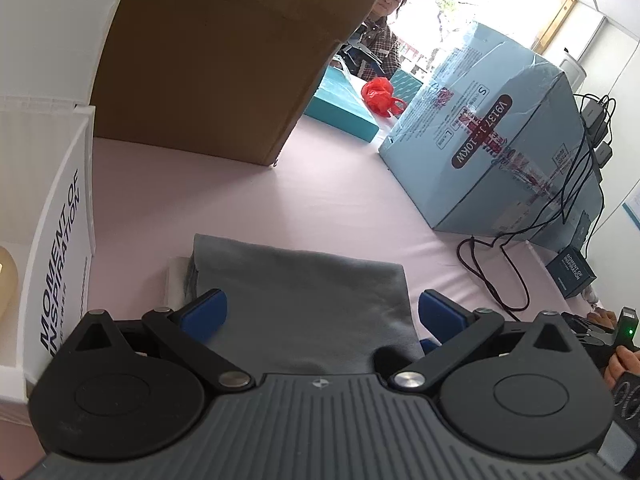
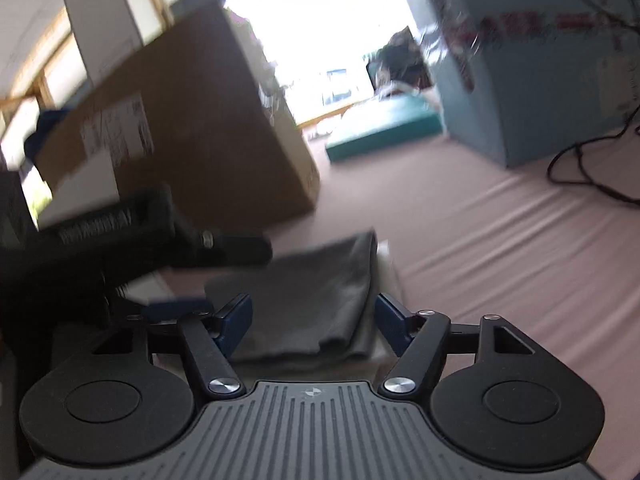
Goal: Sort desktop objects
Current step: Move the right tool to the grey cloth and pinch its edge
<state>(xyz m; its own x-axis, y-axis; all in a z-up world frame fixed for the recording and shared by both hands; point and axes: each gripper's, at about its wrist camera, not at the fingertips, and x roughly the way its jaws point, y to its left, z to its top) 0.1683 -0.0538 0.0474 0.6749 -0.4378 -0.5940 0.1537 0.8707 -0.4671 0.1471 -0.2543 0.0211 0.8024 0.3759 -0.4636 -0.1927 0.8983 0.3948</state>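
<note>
A folded grey cloth (image 1: pixel 304 300) lies on the pink table cover over a thin white flat item (image 1: pixel 178 280). My left gripper (image 1: pixel 320 314) is open, its blue pads on either side of the cloth's near part. In the blurred right wrist view the same grey cloth (image 2: pixel 308 300) lies between the blue pads of my right gripper (image 2: pixel 314 320), which is open too. The other gripper (image 2: pixel 152 236) shows as a dark shape at the left, over the cloth's far corner.
A white open box printed "MOMENT OF INSPIRATION" (image 1: pixel 60 248) stands at the left with a pale rounded object (image 1: pixel 6 280) inside. A brown carton (image 1: pixel 224 48), a light blue carton (image 1: pixel 500 136), a teal flat box (image 1: pixel 344 108), a red bag (image 1: pixel 380 94), black cables (image 1: pixel 504 248), a small dark box (image 1: pixel 570 272) and a seated person (image 1: pixel 384 28) surround the area.
</note>
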